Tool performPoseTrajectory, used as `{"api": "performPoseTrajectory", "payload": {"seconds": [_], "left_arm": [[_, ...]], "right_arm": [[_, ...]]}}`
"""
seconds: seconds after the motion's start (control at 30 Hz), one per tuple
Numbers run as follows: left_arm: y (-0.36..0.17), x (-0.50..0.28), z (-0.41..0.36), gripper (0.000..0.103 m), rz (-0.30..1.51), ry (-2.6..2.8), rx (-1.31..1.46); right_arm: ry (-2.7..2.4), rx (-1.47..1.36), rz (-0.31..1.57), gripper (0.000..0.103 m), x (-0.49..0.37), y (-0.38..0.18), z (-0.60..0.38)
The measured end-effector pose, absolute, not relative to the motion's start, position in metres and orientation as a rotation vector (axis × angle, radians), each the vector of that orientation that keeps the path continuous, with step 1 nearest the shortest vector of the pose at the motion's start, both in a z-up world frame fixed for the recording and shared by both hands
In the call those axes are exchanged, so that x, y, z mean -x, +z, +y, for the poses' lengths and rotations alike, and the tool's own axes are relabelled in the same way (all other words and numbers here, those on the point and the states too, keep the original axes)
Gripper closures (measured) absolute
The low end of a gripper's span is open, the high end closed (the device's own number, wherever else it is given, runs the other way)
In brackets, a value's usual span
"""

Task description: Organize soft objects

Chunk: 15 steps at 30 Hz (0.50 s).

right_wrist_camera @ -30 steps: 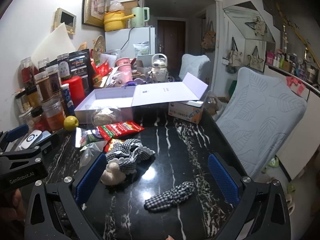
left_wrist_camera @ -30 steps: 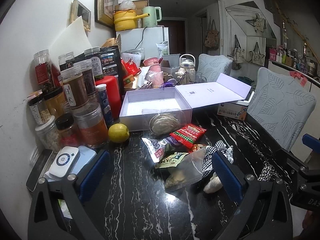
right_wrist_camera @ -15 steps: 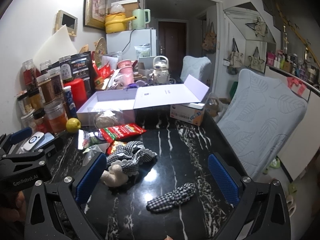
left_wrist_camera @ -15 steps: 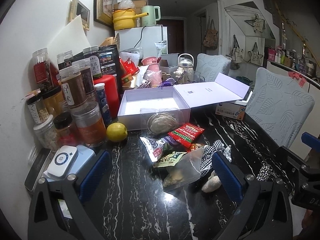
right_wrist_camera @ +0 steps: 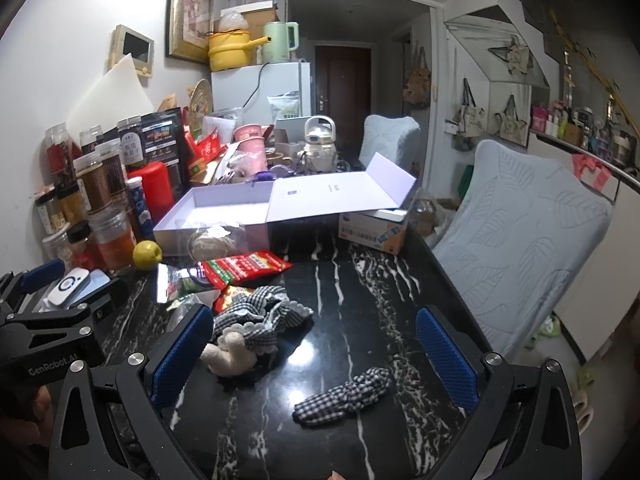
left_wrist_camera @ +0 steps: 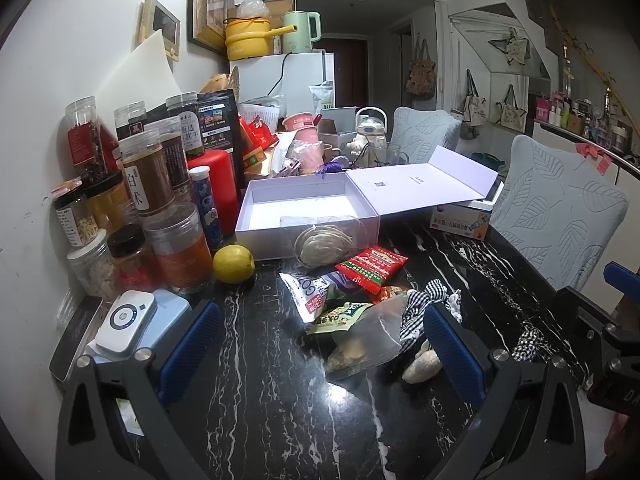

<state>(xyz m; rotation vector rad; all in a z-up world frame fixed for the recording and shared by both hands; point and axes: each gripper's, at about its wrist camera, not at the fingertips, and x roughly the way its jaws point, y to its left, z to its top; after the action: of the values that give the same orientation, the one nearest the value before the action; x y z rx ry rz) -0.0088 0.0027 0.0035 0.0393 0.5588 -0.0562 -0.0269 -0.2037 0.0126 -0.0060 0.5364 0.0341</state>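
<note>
A black-and-white checked cloth with a cream plush piece (right_wrist_camera: 256,320) lies on the black marble table (right_wrist_camera: 360,300); it also shows in the left wrist view (left_wrist_camera: 424,312). A small checked scrunchie (right_wrist_camera: 344,394) lies nearer, between my right gripper's fingers. An open lilac box (left_wrist_camera: 308,212) with its lid folded right stands behind, also in the right wrist view (right_wrist_camera: 216,212). Snack packets (left_wrist_camera: 370,266) and a clear bag (left_wrist_camera: 368,340) lie in front of it. My left gripper (left_wrist_camera: 320,344) is open and empty above the table. My right gripper (right_wrist_camera: 316,352) is open and empty.
Jars and bottles (left_wrist_camera: 152,200), a red canister (left_wrist_camera: 216,180), a lemon (left_wrist_camera: 233,264) and a white device (left_wrist_camera: 126,322) crowd the left wall. A small carton (right_wrist_camera: 374,232) sits under the lid. Quilted chairs (right_wrist_camera: 520,232) stand at the right edge.
Both grippers have drifted slightly back and up, so the table items sit a little lower in view. Nothing was grasped or moved.
</note>
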Motion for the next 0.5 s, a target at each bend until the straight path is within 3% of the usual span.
{"api": "performPoseTrajectory", "payload": {"seconds": [0.5], "left_arm": [[0.0008, 0.0129, 0.0039, 0.0, 0.565, -0.063, -0.044]], "right_arm": [[0.07, 0.012, 0.535, 0.0, 0.0353, 0.0077, -0.2003]]}}
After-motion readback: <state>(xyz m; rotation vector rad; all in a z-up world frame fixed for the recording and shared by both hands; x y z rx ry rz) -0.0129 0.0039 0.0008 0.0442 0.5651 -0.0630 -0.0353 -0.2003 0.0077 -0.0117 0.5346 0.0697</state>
